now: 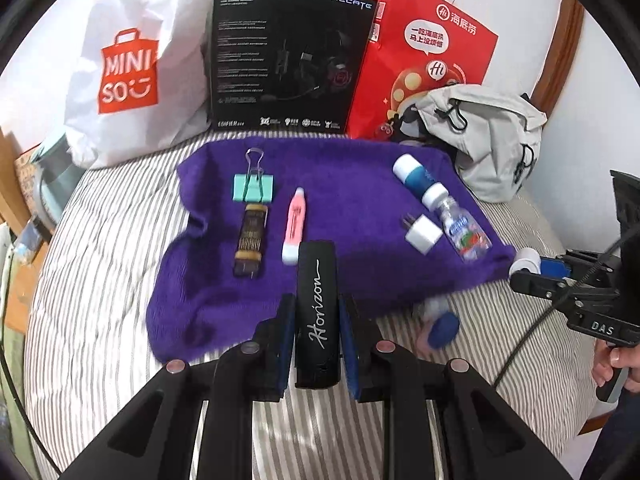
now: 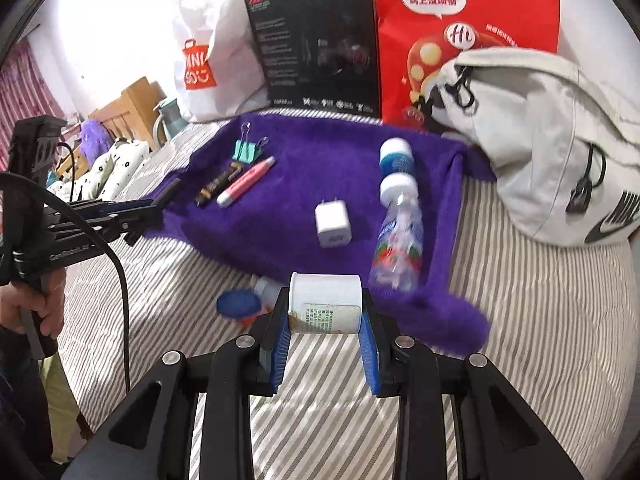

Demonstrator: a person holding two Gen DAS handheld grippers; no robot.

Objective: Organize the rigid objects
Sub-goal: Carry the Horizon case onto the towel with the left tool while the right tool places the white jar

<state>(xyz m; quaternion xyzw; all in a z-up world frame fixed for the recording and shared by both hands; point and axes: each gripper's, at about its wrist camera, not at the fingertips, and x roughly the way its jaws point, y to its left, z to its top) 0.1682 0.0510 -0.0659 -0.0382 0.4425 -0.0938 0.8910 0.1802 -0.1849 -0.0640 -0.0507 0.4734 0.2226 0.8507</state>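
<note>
at lower centre of the left wrist view, the left hand-held gripper (image 1: 316, 332) is clamped on a black case (image 1: 317, 312) at the near edge of a purple towel (image 1: 360, 264) on a striped bed (image 1: 100, 280). at lower centre of the right wrist view, the right hand-held gripper (image 2: 325, 320) grips a white jar (image 2: 325, 302). a binder clip (image 1: 253, 187), pink pen (image 1: 294, 226), charger plug (image 1: 423, 234) and clear bottle (image 1: 464, 232) lie on the towel.

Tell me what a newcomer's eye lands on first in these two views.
First, the purple cloth spread over the striped bed, with small items lined up on it. Next, each gripper's load: the left gripper shut on a black Horizon case, the right gripper on a white jar. Behind stand a Miniso bag, a black box and a red bag.
</note>
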